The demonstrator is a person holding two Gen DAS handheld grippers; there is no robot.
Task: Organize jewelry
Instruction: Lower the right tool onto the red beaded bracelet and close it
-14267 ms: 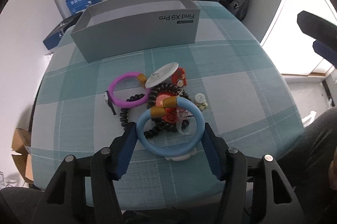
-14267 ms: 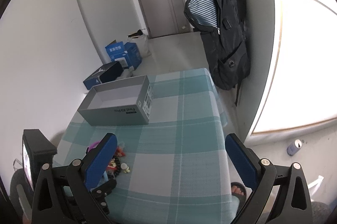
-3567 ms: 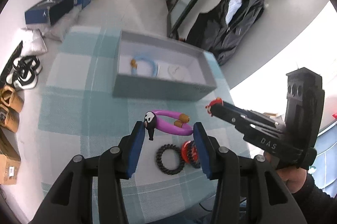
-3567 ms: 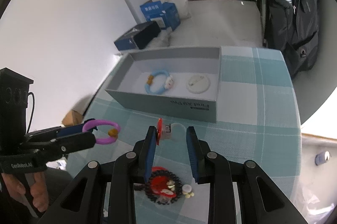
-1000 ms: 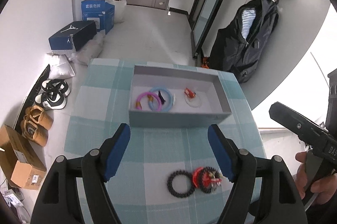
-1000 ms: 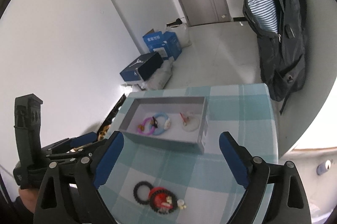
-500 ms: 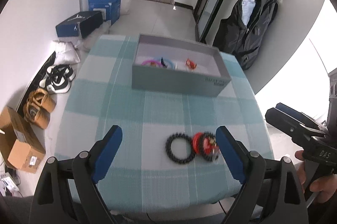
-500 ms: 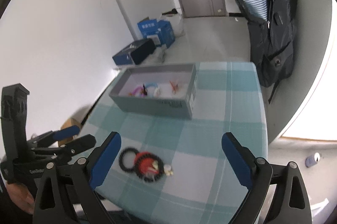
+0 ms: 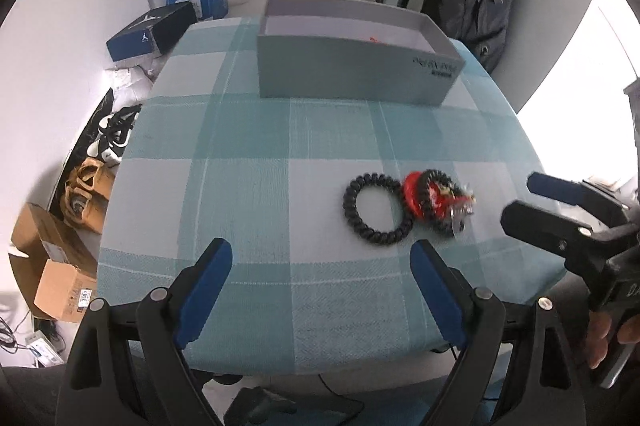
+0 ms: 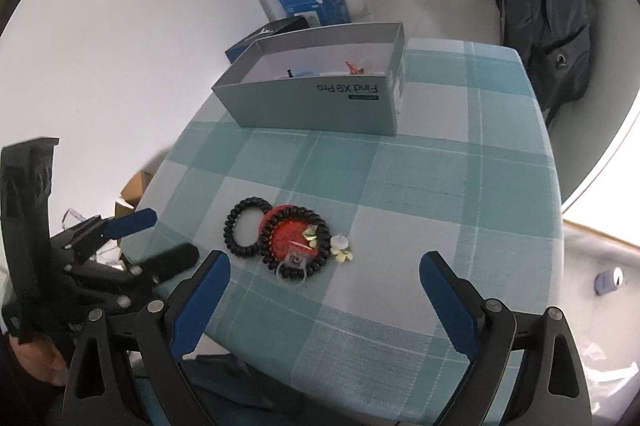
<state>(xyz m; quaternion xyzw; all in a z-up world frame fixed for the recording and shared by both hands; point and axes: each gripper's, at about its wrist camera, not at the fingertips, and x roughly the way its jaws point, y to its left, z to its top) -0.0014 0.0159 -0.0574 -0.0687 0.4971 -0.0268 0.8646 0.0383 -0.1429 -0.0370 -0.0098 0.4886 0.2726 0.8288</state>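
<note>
Fingers [image 9: 320, 262] splayed, holding nothing; black coil bracelet [image 9: 378, 208] touches red-and-black jewelry pile [image 9: 438, 200].

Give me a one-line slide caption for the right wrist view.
Open right gripper above black coil bracelets on checked tablecloth, grey box beyond.

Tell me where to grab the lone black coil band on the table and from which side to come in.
Grip the black coil band across its free outer arc, on the side away from the red piece. It lies flat with an open middle, and its other edge touches the pile. The open left gripper is probably the better choice, coming down from above on that free side.
</note>
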